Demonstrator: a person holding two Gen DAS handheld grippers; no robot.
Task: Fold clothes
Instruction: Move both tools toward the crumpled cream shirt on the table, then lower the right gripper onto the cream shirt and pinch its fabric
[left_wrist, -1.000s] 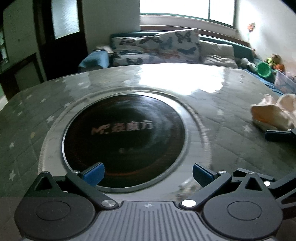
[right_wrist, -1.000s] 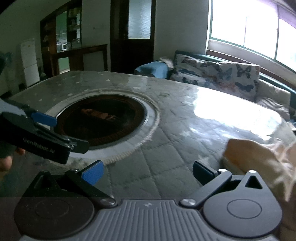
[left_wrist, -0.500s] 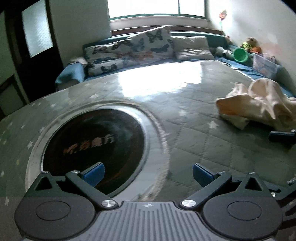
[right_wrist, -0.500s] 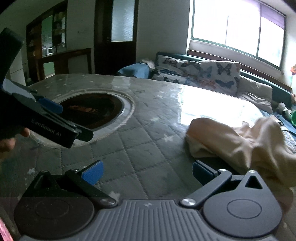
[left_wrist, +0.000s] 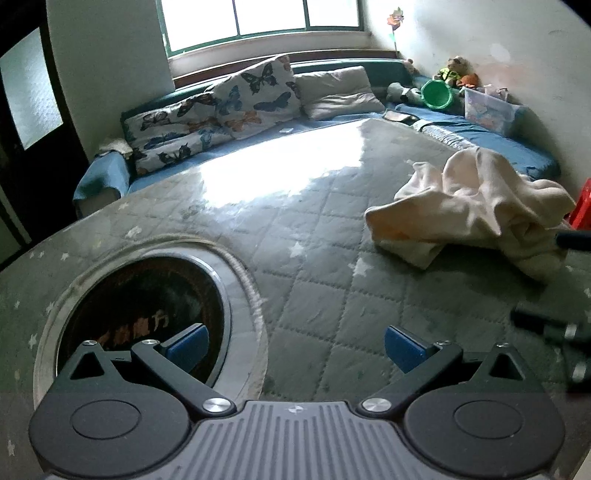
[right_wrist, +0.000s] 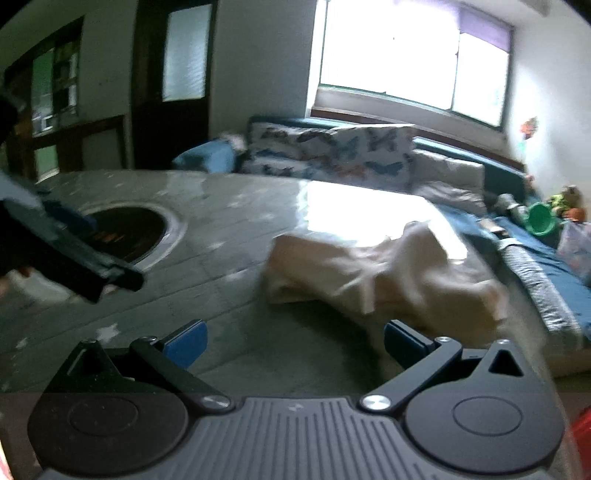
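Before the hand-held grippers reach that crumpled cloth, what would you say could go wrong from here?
1. The cloth lies bunched with no clear edge or corner, so a grasp may take several layers and spoil the fold.
2. It sits near the table edge by the sofa; a tug could drag it off.
3. Both grippers, left hand-held gripper and right hand-held gripper, are open and close together, so they might collide.
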